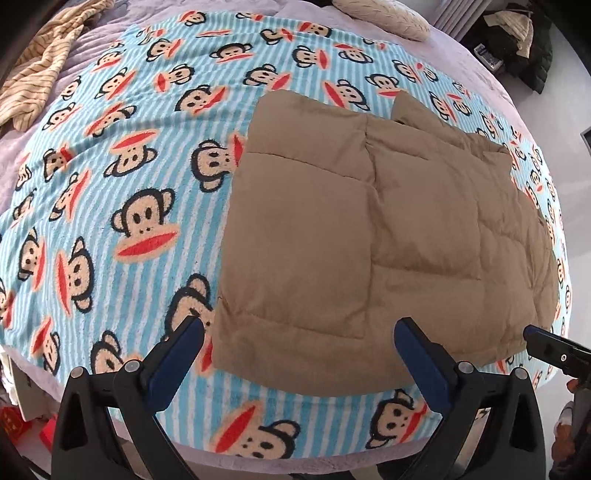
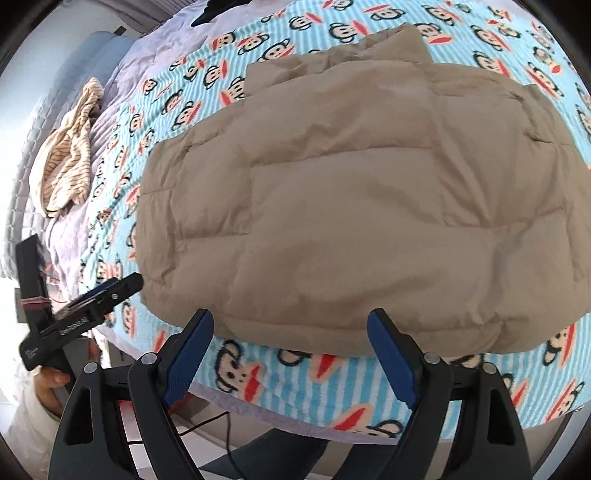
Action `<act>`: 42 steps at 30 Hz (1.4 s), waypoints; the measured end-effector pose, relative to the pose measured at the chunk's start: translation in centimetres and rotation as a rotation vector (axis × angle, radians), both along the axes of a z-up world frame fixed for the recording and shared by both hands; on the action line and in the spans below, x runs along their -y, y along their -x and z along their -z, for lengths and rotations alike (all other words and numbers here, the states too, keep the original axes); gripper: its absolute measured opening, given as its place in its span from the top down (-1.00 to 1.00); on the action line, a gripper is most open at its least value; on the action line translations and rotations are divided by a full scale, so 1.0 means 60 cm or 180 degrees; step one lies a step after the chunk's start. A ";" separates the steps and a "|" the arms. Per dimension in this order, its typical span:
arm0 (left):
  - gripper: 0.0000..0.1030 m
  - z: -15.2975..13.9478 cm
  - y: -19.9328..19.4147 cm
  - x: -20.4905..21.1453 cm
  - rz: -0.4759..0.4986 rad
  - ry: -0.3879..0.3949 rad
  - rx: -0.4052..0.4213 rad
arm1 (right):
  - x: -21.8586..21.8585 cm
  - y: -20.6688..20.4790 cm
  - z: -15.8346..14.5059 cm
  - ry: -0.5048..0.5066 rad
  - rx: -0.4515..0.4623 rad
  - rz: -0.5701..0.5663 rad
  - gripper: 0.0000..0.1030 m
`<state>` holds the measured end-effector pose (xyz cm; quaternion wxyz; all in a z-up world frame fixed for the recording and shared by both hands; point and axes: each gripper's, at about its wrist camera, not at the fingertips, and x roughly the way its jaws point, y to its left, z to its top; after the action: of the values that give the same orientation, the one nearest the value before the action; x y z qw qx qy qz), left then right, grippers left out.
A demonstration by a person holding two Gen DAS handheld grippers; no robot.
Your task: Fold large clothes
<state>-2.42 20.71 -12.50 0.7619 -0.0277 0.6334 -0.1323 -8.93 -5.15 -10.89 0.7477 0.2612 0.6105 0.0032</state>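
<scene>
A tan quilted puffer jacket [image 1: 388,229] lies folded into a rough rectangle on a blue striped monkey-print blanket [image 1: 129,184]. It fills the middle of the right wrist view [image 2: 369,206]. My left gripper [image 1: 299,332] is open and empty, hovering above the jacket's near left corner. My right gripper [image 2: 290,325] is open and empty, just above the jacket's near edge. The right gripper also shows at the right edge of the left wrist view [image 1: 554,350]. The left gripper shows at the left of the right wrist view [image 2: 99,299].
A striped beige garment [image 1: 40,74] lies crumpled at the bed's far left corner, also in the right wrist view [image 2: 70,155]. A cream pillow [image 1: 384,18] sits at the head. Dark clothes [image 1: 524,48] are piled beyond the bed. The bed's near edge [image 1: 295,458] is lilac.
</scene>
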 end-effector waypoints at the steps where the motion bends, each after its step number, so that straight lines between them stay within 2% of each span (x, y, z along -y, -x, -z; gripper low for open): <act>1: -1.00 0.002 -0.002 -0.002 -0.0016 0.0018 -0.0008 | -0.001 -0.002 0.000 -0.0049 -0.0006 0.0008 -0.70; 8: -1.00 0.012 -0.015 -0.010 -0.0035 0.0135 -0.0046 | 0.001 -0.009 0.002 -0.0139 -0.0055 0.0102 -0.70; 14: -1.00 0.011 -0.040 -0.039 -0.0030 0.0554 -0.0013 | -0.001 -0.009 0.005 -0.0207 -0.0071 0.0094 -0.69; 19: -1.00 0.030 -0.078 -0.079 -0.0034 0.0727 -0.0058 | -0.013 -0.008 0.012 -0.0164 -0.0104 0.0036 -0.60; 22: -1.00 0.056 -0.106 -0.102 -0.0013 0.0837 -0.0198 | -0.015 -0.007 0.019 -0.0174 -0.0150 0.0026 -0.59; 25: -1.00 0.089 -0.127 -0.111 -0.0041 0.1130 -0.0467 | -0.015 -0.005 0.024 -0.0186 -0.0180 0.0023 -0.59; 29: -1.00 0.111 -0.135 -0.080 0.0128 0.1291 -0.0573 | -0.010 -0.001 0.029 -0.0230 -0.0197 0.0088 -0.59; 35: -1.00 0.145 -0.153 -0.013 0.0461 0.1247 -0.0642 | -0.004 -0.002 0.029 -0.0219 -0.0204 0.0119 -0.59; 42: -1.00 0.174 -0.179 0.042 0.0699 0.1460 -0.0716 | 0.003 -0.002 0.022 -0.0170 -0.0153 0.0124 -0.59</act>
<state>8.33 18.18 -22.93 0.6417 -0.1452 0.6667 -0.3502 -8.82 -5.35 -12.19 0.7256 0.2930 0.6227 -0.0013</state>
